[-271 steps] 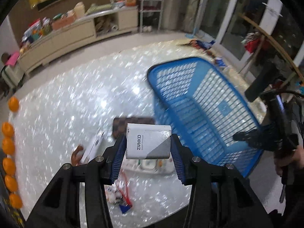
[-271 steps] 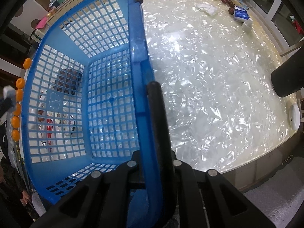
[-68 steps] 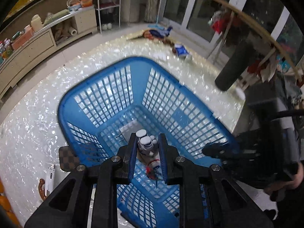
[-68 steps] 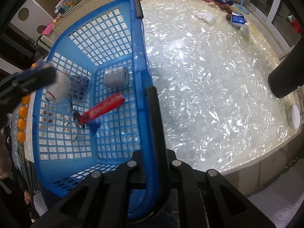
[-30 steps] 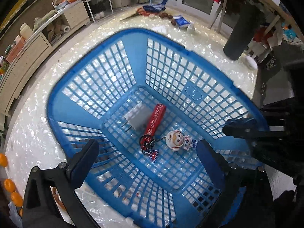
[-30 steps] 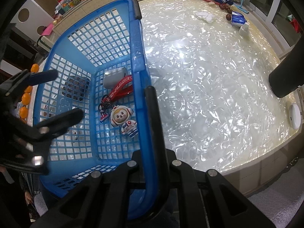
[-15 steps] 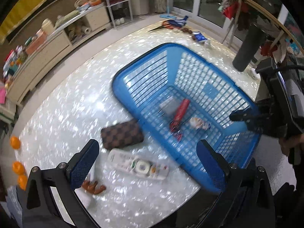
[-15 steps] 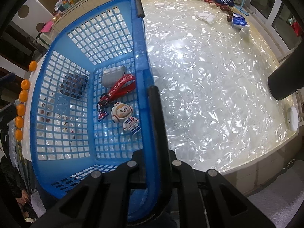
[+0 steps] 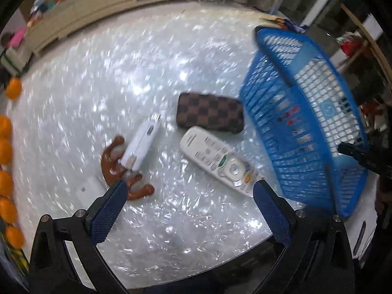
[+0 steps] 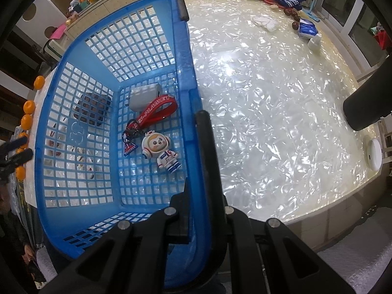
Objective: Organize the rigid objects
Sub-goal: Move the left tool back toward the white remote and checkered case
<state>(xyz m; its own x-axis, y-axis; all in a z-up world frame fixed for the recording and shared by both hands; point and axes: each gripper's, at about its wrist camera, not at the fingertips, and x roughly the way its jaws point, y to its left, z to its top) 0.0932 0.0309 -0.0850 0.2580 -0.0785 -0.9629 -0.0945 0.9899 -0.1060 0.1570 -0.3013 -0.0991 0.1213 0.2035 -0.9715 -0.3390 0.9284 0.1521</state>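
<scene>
— Left tongs (image 9: 187, 205)?
— Spread wide, empty, above the counter (image 9: 171, 232); the white remote (image 9: 218, 159) lies just beyond, the checkered wallet (image 9: 210, 116) farther.
— Right tongs (image 10: 196, 171)?
— Clamped together on the blue basket (image 10: 186, 78) rim.

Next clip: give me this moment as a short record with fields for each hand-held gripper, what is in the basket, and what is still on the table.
left hand-held gripper: open, empty, above the table items
right hand-held gripper: shut on the blue basket rim
in basket: white charger, red strap keychain, astronaut figure
on table, outside basket: white remote, checkered brown wallet, slim white device lying across a brown antler-shaped piece
table edge: row of oranges
</scene>
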